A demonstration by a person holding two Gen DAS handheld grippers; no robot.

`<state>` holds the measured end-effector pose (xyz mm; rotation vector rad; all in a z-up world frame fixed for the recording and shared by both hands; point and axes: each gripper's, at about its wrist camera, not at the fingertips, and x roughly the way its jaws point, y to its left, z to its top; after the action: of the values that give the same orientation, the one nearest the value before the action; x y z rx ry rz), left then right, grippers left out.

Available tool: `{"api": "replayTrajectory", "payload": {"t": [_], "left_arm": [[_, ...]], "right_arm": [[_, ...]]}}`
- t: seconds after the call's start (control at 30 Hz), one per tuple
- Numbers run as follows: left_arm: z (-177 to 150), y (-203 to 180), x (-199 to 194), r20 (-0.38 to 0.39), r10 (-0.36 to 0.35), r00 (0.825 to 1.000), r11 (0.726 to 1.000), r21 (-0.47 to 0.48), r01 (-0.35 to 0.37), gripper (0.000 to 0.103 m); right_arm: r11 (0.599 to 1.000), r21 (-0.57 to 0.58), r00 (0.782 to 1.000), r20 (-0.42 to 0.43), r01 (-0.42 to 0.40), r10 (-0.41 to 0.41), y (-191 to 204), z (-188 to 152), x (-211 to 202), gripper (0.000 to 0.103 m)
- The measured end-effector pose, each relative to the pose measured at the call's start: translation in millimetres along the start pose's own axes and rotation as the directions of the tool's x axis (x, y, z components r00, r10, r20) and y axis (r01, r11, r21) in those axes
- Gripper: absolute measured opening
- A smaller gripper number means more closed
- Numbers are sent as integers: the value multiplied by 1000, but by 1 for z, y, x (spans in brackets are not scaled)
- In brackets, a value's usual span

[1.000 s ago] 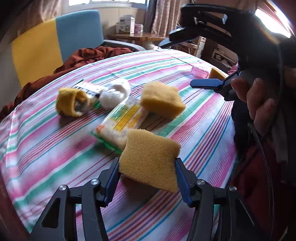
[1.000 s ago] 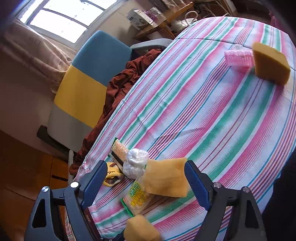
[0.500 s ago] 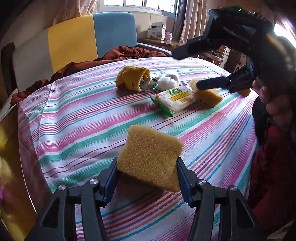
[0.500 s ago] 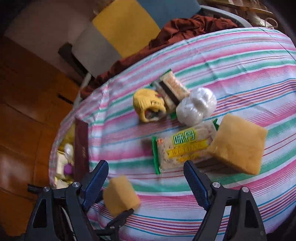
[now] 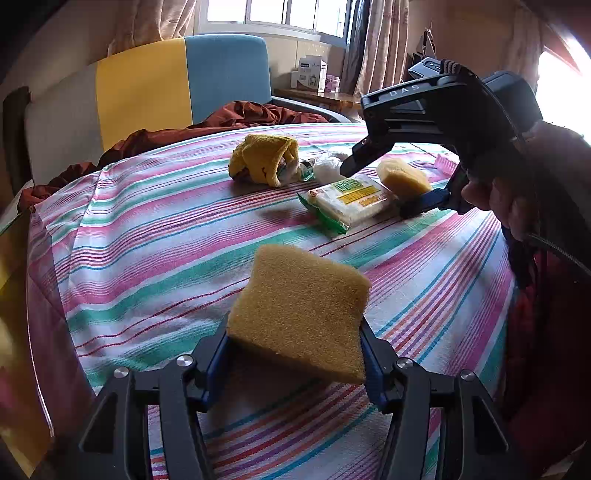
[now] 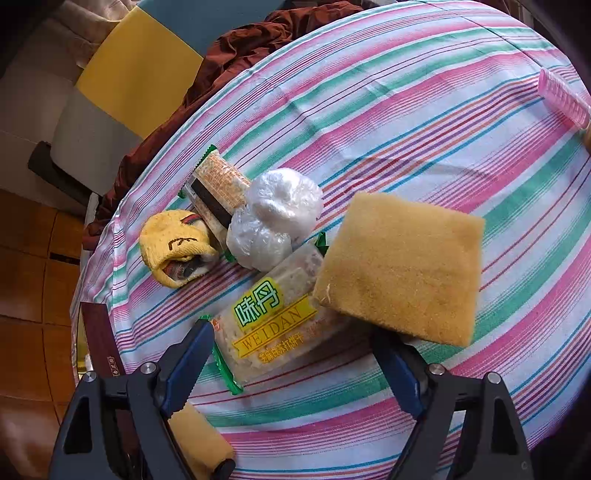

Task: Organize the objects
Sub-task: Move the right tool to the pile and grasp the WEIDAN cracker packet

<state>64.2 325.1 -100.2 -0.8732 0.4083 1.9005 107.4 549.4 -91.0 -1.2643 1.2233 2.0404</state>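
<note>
Now your left claw (image 5: 295, 345) pinches square yellow foam sponge (image 5: 301, 312) by opposite edges, lifted above striped desk (image 5: 155, 236), probably for carrying to sorted spot. Your right claw (image 6: 291, 360) gapes wide, holding nothing, angled down over clear biscuit packet with yellow-green label (image 6: 275, 321); second yellow sponge (image 6: 402, 267) leans on packet beyond right finger. Farther ahead: crumpled white plastic bag (image 6: 275, 218), yellow knitted cloth (image 6: 177, 245). Wide jaws suggest packet or sponge next.

Bright window (image 5: 280, 14) daylight (right-edge glare), fisheye-warped edges.
</note>
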Motion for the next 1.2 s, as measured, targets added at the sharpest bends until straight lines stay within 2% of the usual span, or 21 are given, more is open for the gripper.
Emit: {"api": "replayTrajectory", "payload": {"t": [0.13,0.27,0.33,0.37,0.43,0.53,0.6,0.67,0.77,0.8,0.9,1.1,1.17,1.2], "left_arm": [[-1,-1,-1,4,-4,1000,1000,-8,4,60],[-3,1,-3,5,-13,1000,1000,-16,13,60],[-3,1,-4,5,-13,1000,1000,-16,13,60],[-3,1,-4,5,-15,1000,1000,-18,15,60],[-4,2,-4,5,-19,1000,1000,-21,19,60],[-5,2,-7,-2,-19,1000,1000,-24,19,60],[-7,3,-9,-4,-23,1000,999,-31,23,60],[-8,5,-10,-5,-25,1000,999,-41,25,60],[-9,4,-12,-9,-21,1000,999,-47,20,60],[-9,4,-13,-11,-19,1000,999,-48,18,61],[-9,4,-13,-12,-12,1000,999,-50,11,62],[-9,3,-12,-11,-8,1000,998,-55,7,62],[-10,1,-12,-10,-4,1000,999,-53,3,62],[-10,1,-12,-9,-2,1000,999,-52,2,62]], "right_arm": [[998,-60,999,11,31,-30,21,3,10,89],[969,-210,992,34,129,-124,49,-1,21,87],[942,-284,984,42,176,-171,58,-9,25,81],[935,-310,984,37,175,-172,61,-13,25,78],[930,-336,988,10,148,-154,62,-19,21,60],[921,-382,988,-91,78,-122,61,-32,17,52],[889,-447,981,-102,103,-165,63,-46,15,47],[885,-454,983,-91,100,-158,59,-54,12,47],[938,-345,994,-89,30,-65,43,-49,6,50],[951,-308,995,-91,10,-40,41,-45,5,54],[965,-256,997,-49,46,-60,39,-36,4,83],[977,-193,996,-2,92,-94,44,-19,10,87],[967,-218,992,13,129,-129,50,-17,14,87],[948,-270,985,15,169,-172,57,-20,18,83]]}}
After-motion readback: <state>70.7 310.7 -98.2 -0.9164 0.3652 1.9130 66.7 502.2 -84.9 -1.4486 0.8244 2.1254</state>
